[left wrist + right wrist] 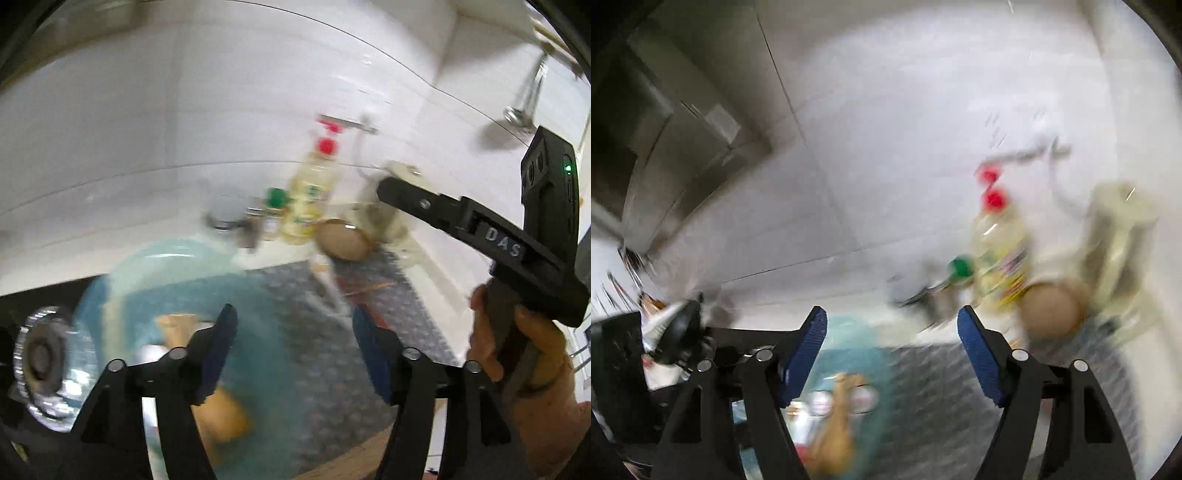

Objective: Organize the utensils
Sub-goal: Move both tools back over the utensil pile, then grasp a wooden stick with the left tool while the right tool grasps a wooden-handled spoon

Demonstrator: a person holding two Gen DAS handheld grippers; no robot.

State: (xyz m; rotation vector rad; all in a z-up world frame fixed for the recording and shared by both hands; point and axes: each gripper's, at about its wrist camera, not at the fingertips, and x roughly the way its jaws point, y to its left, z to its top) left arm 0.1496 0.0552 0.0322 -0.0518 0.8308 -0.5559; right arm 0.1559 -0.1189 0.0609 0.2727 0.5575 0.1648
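Observation:
Both views are blurred. My left gripper [293,314] stands open above a teal tub [129,280], with nothing between its blue pads. Wooden utensils [221,413] lie in the tub, partly hidden by the left finger. My right gripper [892,317] is also open and empty, over the same teal tub [875,354], where a wooden utensil [838,424] shows below. In the left wrist view a hand [517,354] holds the right gripper at the right edge, one of its fingers [413,199] reaching toward the wall.
A patterned mat [332,325] covers the counter. Against the white tiled wall stand an oil bottle with a red cap [310,199], a green-capped jar [275,214], a round wooden bowl [343,243] and a cream appliance [1119,240]. A ladle [517,114] hangs upper right. A stove knob [40,362] sits at the left.

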